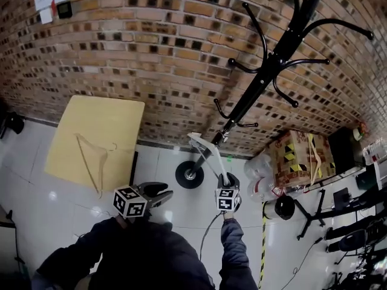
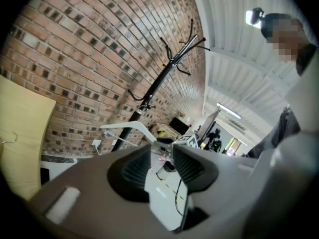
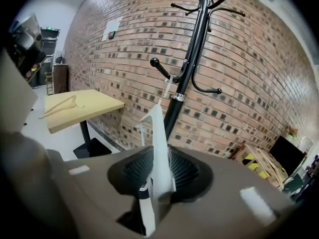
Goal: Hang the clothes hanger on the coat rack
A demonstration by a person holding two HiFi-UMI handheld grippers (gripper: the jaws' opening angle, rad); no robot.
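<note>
Here: white hanger [image 3: 158,133] near coat rack [image 1: 275,60].
Gripped by one arm in right tongs [image 3: 158,166]; left tongs [image 2: 162,163] gape, empty; second hanger [image 1: 87,162] lies on tabletop [image 1: 121,116].

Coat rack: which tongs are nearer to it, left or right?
Right. The right tongs, shut on the white hanger, are beside the base of the coat rack; the open left tongs are farther off, toward the table.
</note>
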